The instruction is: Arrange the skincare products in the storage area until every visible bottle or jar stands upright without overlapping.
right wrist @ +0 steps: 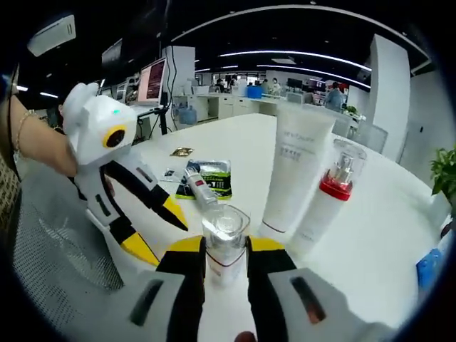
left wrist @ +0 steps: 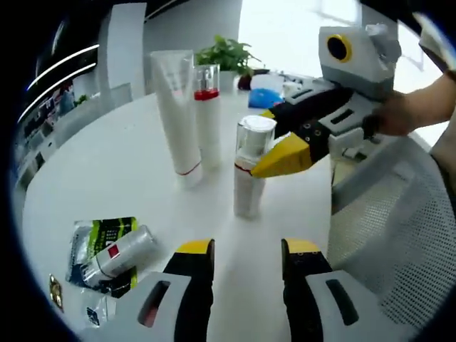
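while right hand-held gripper [right wrist: 226, 251] clamps clear-capped bottle [left wrist: 251, 167] near table edge [left wrist: 324, 214], left hand-held gripper [left wrist: 247, 256] gapes empty

No wording can be read for certain anywhere. The tall white tube [right wrist: 296, 171] carries a few lines of faint grey print near its upper part in the right gripper view, too small and blurred to make out. The green and black sachet [left wrist: 105, 246] lying on the counter [left wrist: 85, 178] has pale lettering in rows, also illegible in both views. The small bottle [left wrist: 120, 254] lying on it bears a red mark, unreadable.
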### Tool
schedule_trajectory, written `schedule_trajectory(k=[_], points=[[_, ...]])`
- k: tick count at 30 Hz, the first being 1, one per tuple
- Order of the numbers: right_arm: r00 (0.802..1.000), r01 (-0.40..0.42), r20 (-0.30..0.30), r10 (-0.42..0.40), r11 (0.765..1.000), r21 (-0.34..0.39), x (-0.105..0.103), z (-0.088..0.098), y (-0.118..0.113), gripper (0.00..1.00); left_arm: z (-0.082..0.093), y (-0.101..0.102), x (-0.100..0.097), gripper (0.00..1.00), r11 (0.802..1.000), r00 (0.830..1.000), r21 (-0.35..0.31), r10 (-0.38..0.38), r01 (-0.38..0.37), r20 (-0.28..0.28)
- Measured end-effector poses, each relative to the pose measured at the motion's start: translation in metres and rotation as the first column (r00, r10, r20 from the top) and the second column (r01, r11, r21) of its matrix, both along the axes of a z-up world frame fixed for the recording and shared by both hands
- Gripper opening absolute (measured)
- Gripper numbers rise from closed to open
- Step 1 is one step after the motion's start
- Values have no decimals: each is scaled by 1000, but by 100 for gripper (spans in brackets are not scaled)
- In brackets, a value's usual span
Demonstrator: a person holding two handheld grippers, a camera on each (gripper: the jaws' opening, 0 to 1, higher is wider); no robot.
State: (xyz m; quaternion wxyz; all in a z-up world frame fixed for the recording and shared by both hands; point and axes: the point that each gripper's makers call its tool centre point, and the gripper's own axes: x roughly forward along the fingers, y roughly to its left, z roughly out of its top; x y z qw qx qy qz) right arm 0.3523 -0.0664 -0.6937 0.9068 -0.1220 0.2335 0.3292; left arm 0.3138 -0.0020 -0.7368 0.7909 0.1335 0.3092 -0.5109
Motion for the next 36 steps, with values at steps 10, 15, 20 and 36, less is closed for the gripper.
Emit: schedule_trajectory(k=[10, 15, 20, 36], points=[[998, 54, 18, -54, 999, -5, 24, 0, -32, 21, 9, 28, -1, 46, 994, 994, -27, 109, -109, -20], [999, 44, 22, -44, 999, -8, 34, 0, -38, 22, 13, 39, -1, 54, 988, 988, -40, 150, -151, -35], [999, 39, 23, -38, 999, -14, 41, 1, -42, 22, 14, 44, 0, 58, 983, 984, -48, 176, -178, -39], [999, 48, 21, -48, 999, 6, 52, 1, -43, 22, 15, 44, 1, 62, 980, 981, -57, 186, -189, -49]])
